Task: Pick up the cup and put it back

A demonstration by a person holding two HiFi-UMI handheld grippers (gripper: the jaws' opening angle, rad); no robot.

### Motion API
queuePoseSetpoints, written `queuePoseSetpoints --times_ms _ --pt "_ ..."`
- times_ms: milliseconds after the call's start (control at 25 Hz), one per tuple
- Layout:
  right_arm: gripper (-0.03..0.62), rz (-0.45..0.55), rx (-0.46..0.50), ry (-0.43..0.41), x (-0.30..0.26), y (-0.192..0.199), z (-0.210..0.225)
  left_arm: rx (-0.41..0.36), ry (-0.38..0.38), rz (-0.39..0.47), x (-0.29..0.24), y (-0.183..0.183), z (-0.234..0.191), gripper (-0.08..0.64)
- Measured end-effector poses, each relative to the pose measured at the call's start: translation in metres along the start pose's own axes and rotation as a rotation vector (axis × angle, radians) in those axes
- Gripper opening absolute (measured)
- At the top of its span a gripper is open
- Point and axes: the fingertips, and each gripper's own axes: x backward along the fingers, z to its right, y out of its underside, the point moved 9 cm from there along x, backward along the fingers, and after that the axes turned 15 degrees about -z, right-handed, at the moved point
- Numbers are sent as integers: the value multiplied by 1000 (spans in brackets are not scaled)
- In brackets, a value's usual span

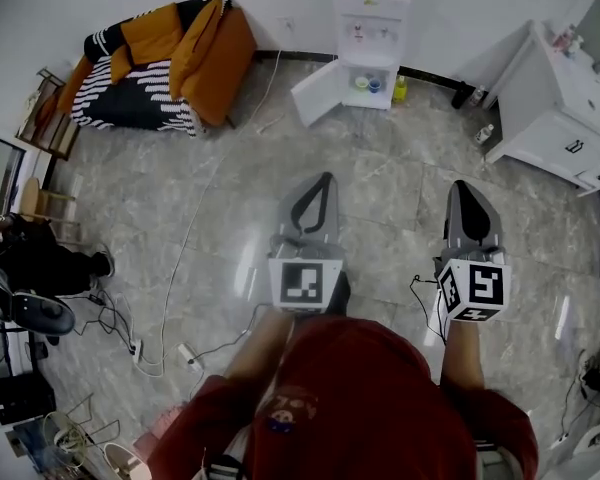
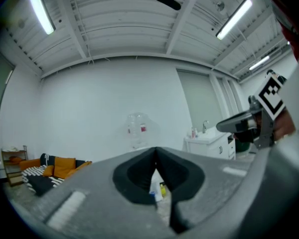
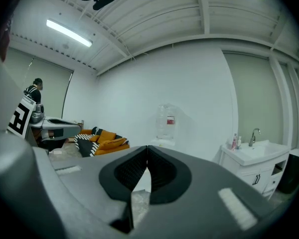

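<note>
Two small cups (image 1: 368,83), one green and one blue, stand in the open lower compartment of a white water dispenser (image 1: 370,28) against the far wall. Its door (image 1: 320,93) is swung out to the left. My left gripper (image 1: 323,178) and right gripper (image 1: 465,186) hang side by side above the marble floor, well short of the dispenser, both pointing toward it. Each is shut with nothing between its jaws. In the left gripper view the jaws (image 2: 156,151) meet at the tips; the right gripper (image 3: 147,148) looks the same. The dispenser's bottle (image 3: 166,123) shows beyond.
A sofa with orange cushions (image 1: 160,58) sits at the back left. At the right stands a white sink cabinet (image 1: 560,108), with a small bottle (image 1: 483,133) on the floor near it. Cables and a power strip (image 1: 185,353) lie at the left, near a seated person (image 1: 30,258).
</note>
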Motion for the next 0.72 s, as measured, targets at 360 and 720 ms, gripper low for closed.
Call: queuePoseSetpoints --times_ms 360,720 --pt "2 -47 29 32 -114 -60 -19 17 34 -20 -91 -5 -93 0" --pt "2 -59 17 49 -197 -93 -37 12 76 -18 -153 -8 -158 -2"
